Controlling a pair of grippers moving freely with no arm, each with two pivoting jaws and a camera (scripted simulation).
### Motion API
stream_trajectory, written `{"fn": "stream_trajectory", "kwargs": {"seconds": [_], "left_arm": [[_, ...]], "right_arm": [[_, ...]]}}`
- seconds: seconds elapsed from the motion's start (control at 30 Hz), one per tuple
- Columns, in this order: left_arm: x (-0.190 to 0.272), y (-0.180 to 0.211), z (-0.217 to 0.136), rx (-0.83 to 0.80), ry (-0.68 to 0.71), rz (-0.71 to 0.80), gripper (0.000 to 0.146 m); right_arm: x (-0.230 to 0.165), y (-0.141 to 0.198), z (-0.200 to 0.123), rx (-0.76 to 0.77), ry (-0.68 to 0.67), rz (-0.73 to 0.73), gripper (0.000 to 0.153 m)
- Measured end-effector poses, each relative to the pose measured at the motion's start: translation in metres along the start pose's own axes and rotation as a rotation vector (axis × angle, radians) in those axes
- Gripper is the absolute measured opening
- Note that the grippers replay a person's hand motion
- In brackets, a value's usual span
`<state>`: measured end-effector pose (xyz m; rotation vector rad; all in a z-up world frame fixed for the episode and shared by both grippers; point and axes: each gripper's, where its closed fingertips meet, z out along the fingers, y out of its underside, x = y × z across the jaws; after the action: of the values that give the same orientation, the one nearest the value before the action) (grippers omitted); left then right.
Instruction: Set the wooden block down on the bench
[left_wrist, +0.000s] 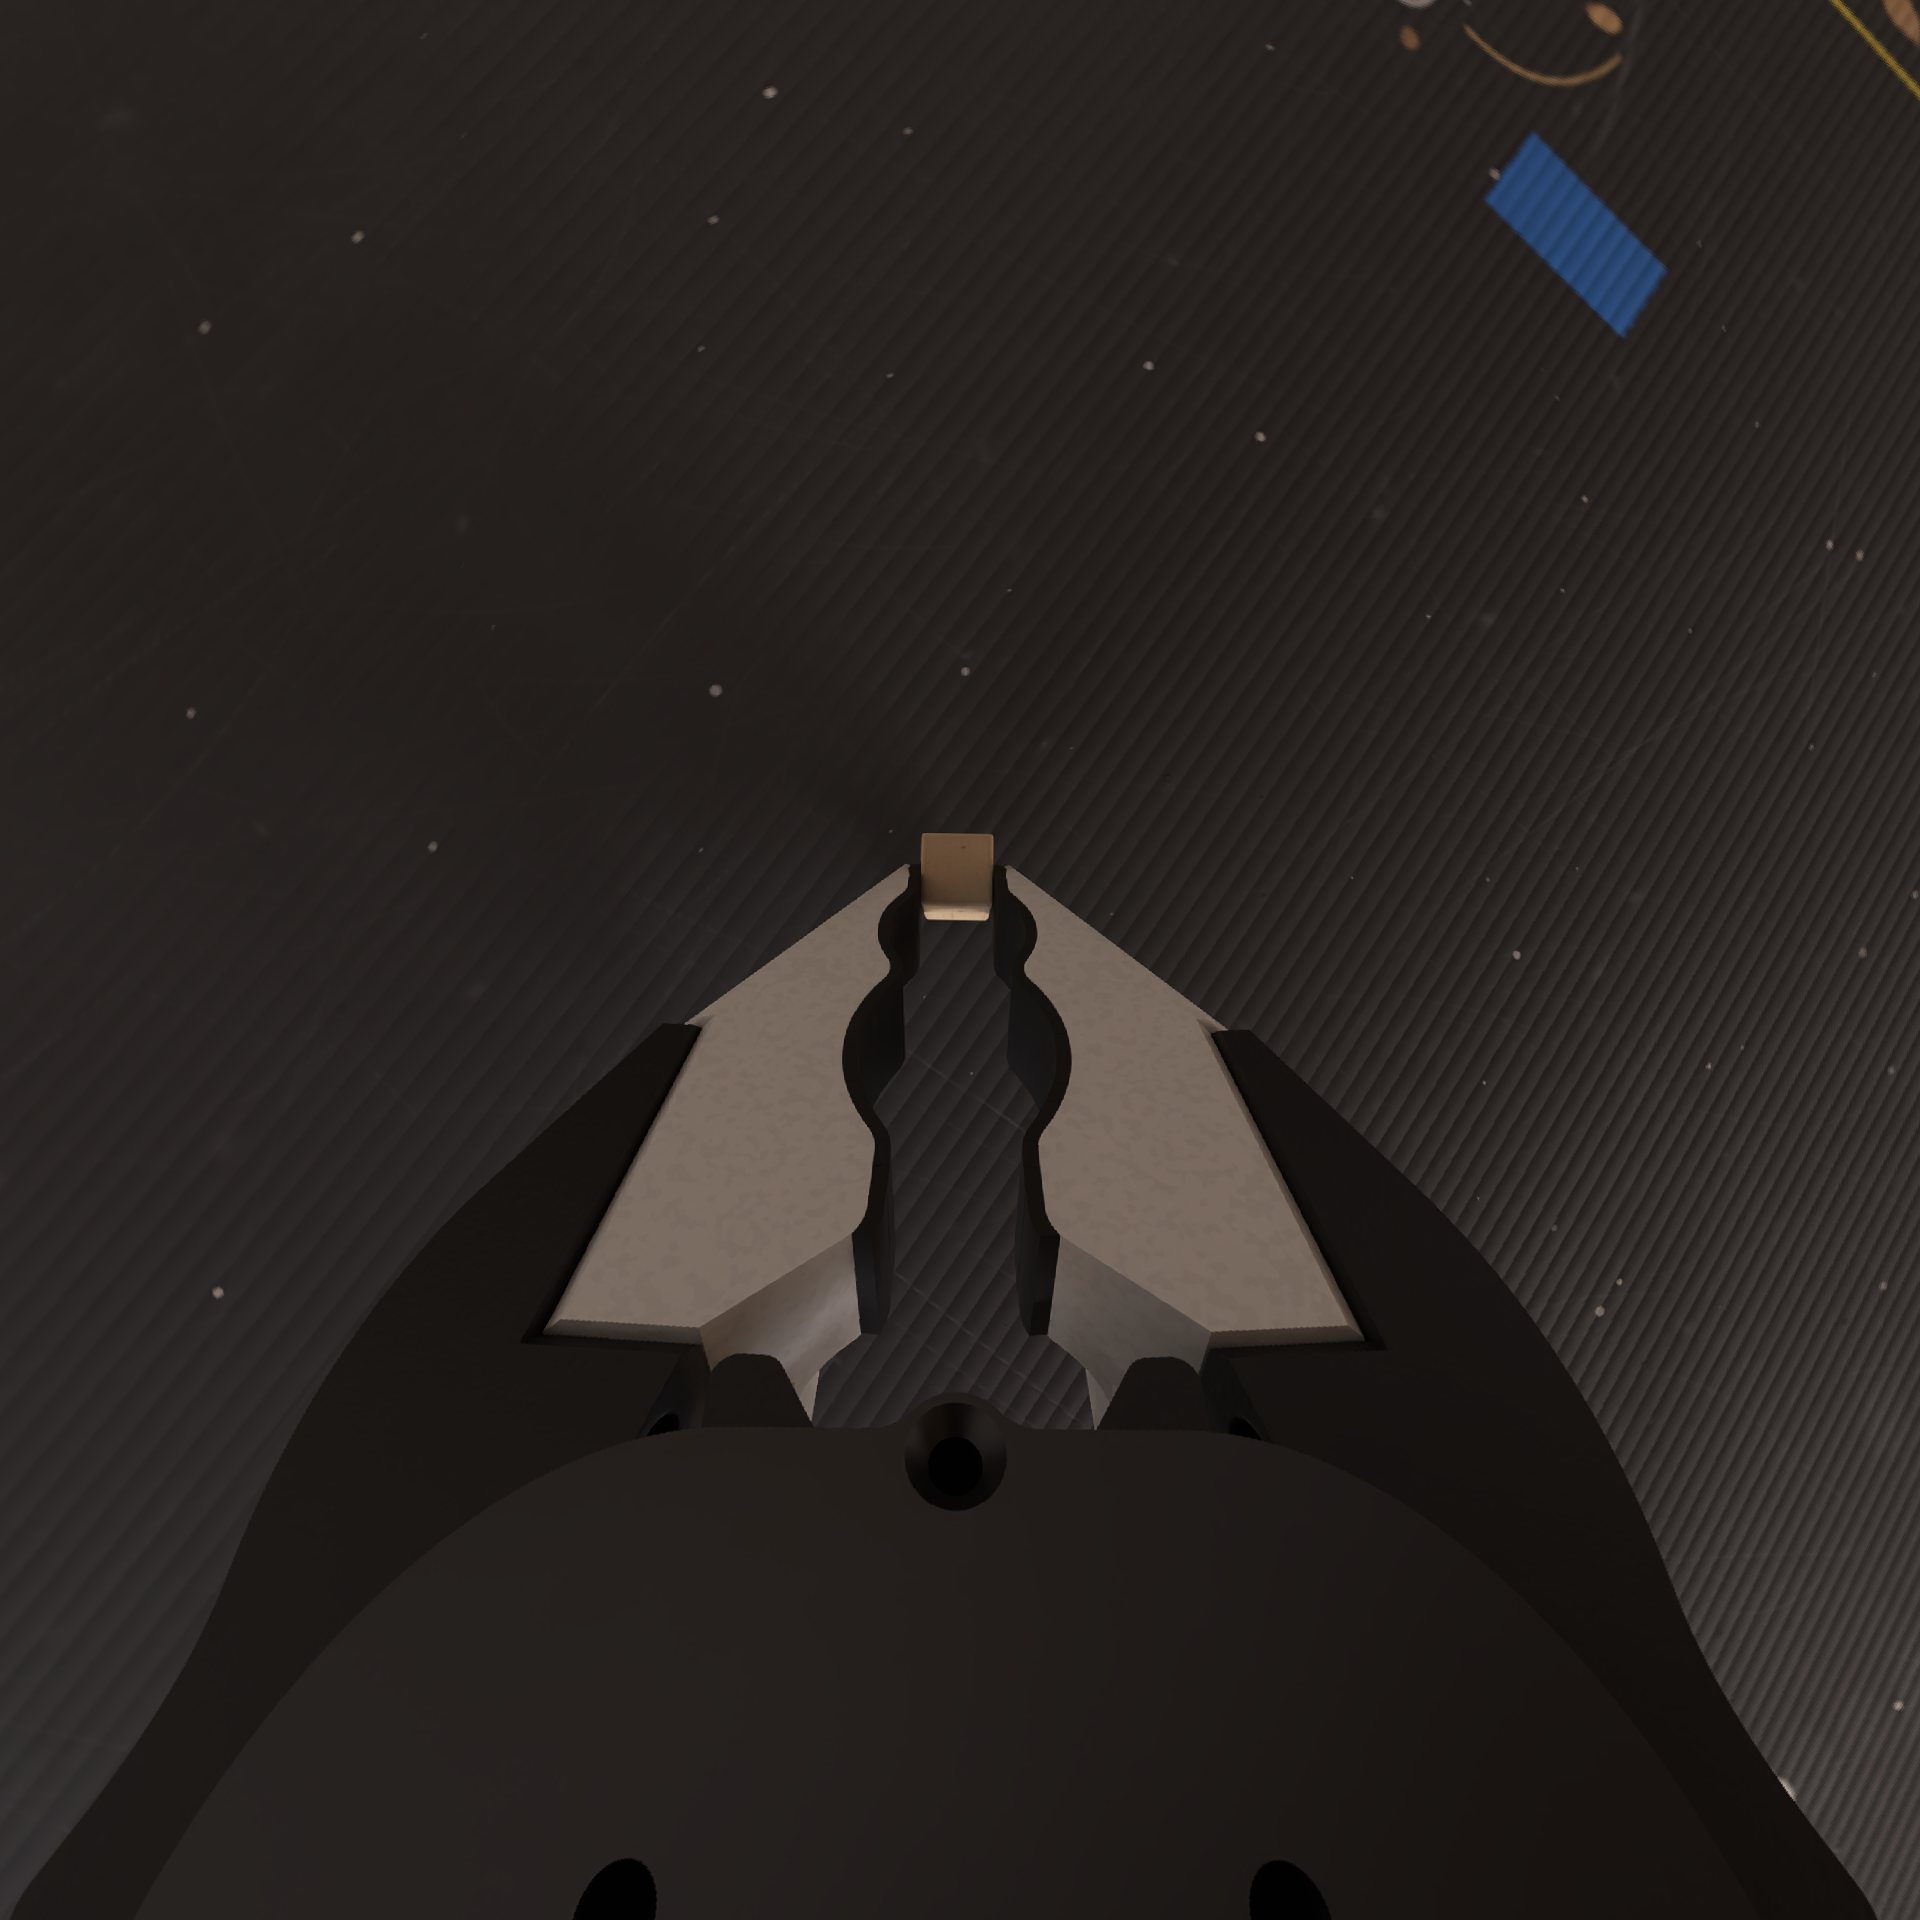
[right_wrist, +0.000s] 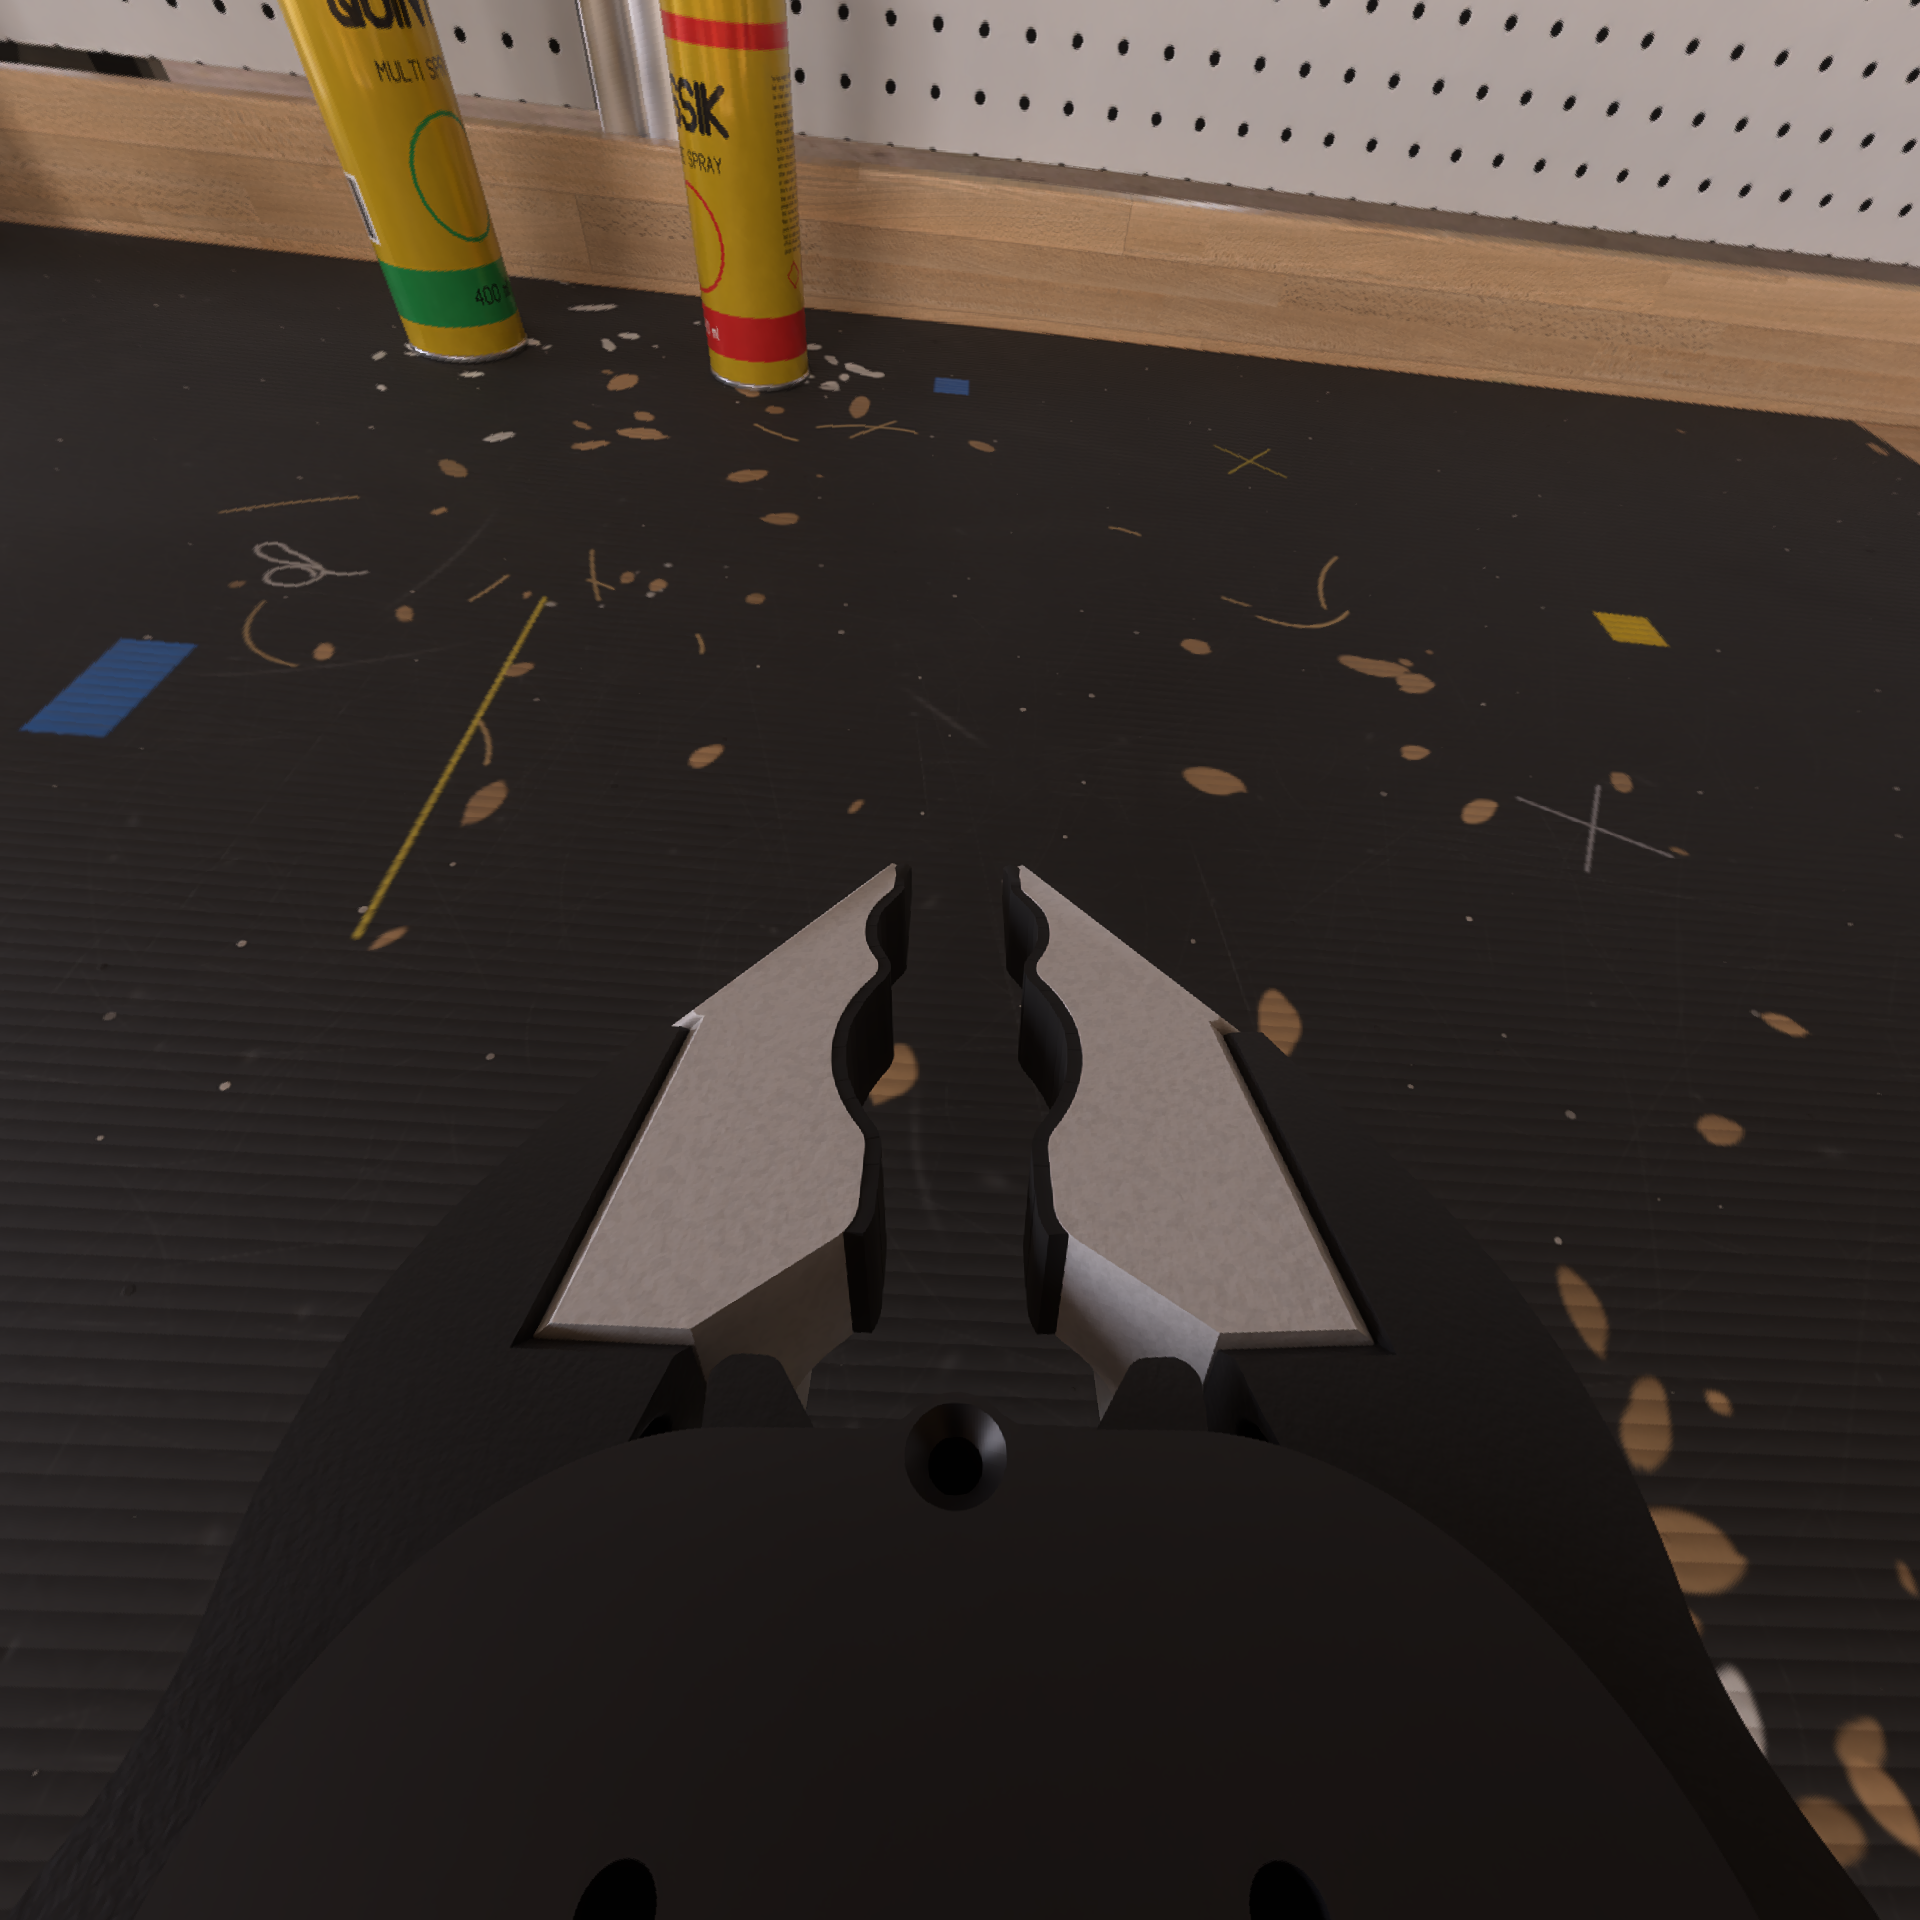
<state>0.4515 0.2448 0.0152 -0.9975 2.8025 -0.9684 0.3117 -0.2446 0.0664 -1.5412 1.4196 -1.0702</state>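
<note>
In the left wrist view, a small pale wooden block (left_wrist: 957, 879) sits between the tips of my left gripper (left_wrist: 958, 894). The jaws are closed against its two sides and it is held over the dark ribbed bench mat (left_wrist: 520, 520). I cannot tell whether the block touches the mat. In the right wrist view, my right gripper (right_wrist: 957, 883) has a narrow gap between its fingers with nothing in it, and it hovers over the same dark mat (right_wrist: 1039, 623). The block does not show in the right wrist view.
Two yellow spray cans (right_wrist: 436, 197) (right_wrist: 743, 197) stand at the back of the mat before a wooden strip (right_wrist: 1351, 270) and a white pegboard (right_wrist: 1351, 94). Blue patches (left_wrist: 1574, 247) (right_wrist: 109, 688), a yellow patch (right_wrist: 1629, 629), chalk marks and wood chips lie on the mat.
</note>
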Motion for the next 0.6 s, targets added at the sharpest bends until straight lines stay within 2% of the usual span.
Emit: {"fn": "stream_trajectory", "kwargs": {"seconds": [0.13, 0.27, 0.37, 0.47, 0.53, 0.6], "left_arm": [[0.004, -0.011, -0.007, 0.040, -0.022, 0.050, 0.012], [0.015, -0.042, -0.042, 0.191, -0.088, 0.076, 0.012], [0.059, -0.064, -0.065, 0.329, -0.035, 0.103, 0.012], [0.115, -0.073, -0.069, 0.441, 0.066, 0.122, 0.012], [0.135, -0.076, -0.070, 0.510, 0.083, 0.110, 0.012], [0.148, -0.078, -0.073, 0.589, 0.114, 0.057, 0.012]], "right_arm": [[0.001, -0.001, -0.001, 0.006, 0.014, -0.013, 0.017], [0.001, -0.003, -0.002, 0.020, 0.027, -0.021, 0.016], [0.002, -0.009, -0.006, 0.060, 0.041, -0.028, 0.017], [-0.001, -0.026, -0.014, 0.163, 0.044, -0.020, 0.019], [-0.011, -0.040, -0.020, 0.225, -0.004, 0.022, 0.021], [-0.038, -0.055, -0.023, 0.234, -0.127, 0.080, 0.023]]}}
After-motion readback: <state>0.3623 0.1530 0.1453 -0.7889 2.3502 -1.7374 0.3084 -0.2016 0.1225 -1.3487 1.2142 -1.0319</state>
